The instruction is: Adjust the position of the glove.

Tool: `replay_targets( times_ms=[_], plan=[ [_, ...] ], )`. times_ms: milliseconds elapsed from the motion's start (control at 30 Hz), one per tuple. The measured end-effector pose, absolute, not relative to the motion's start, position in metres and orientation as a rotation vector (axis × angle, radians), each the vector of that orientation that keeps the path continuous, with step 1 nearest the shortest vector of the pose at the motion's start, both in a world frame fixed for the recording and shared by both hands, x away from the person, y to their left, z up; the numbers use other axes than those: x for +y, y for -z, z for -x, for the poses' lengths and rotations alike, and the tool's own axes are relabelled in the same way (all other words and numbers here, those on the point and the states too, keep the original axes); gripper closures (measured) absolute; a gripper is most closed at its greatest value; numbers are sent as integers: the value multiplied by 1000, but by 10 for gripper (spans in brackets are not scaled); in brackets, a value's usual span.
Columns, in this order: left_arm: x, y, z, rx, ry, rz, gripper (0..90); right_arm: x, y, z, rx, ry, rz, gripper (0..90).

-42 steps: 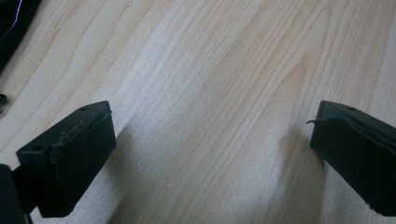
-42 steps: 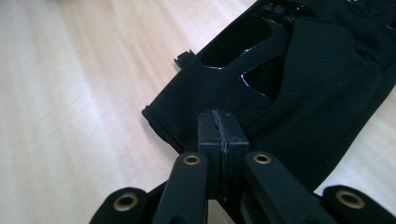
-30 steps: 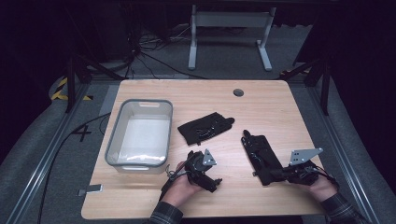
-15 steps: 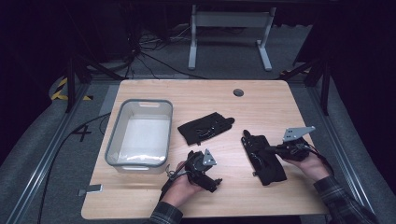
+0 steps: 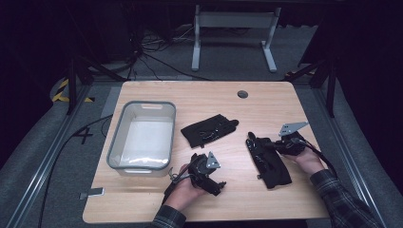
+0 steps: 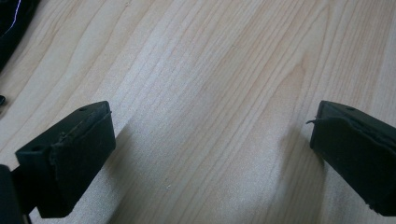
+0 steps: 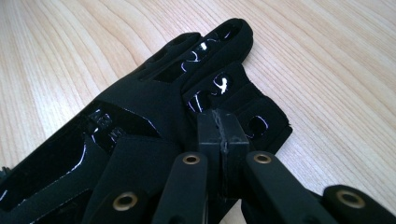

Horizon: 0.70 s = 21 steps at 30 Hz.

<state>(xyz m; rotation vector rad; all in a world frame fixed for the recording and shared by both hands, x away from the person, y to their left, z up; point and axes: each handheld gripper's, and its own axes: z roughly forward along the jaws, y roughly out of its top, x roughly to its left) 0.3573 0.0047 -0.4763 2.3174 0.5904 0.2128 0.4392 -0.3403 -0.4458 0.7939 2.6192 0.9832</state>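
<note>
Two black gloves lie on the wooden table point(image 5: 190, 97). One glove point(image 5: 209, 129) rests mid-table. The other glove point(image 5: 270, 166) lies to the right; in the right gripper view this glove point(image 7: 154, 93) spreads out with its fingers pointing away. My right gripper point(image 5: 268, 145) hovers low over that glove's finger end, jaws pressed together point(image 7: 219, 133); I see no fabric pinched between them. My left gripper point(image 5: 214, 183) sits near the front edge in a hand, and its jaws point(image 6: 210, 154) stand wide open over bare wood.
A grey plastic bin point(image 5: 116, 142) stands at the table's left. A round cable hole point(image 5: 243, 94) sits near the far edge. A desk frame point(image 5: 233, 23) and cables are on the floor beyond. A dark edge point(image 6: 9, 28) shows at the left gripper view's corner.
My right gripper has moved from the table's right side leftward and away from me, onto the right-hand glove. The gloves and the left gripper have stayed put.
</note>
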Motion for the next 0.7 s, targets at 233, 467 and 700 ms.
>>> replay_targets(
  times_ms=[233,467,700],
  plan=[
    [5,476,-357,591,-214,-2317,4,-353,446,-433,2607,-962,-811,899],
    [5,476,-357,593,-214,-2318,4,-368,445,-422,2596,-985,-833,896],
    [5,476,-357,594,-214,-2318,4,-380,437,-404,2553,-1045,-858,813]
  ],
)
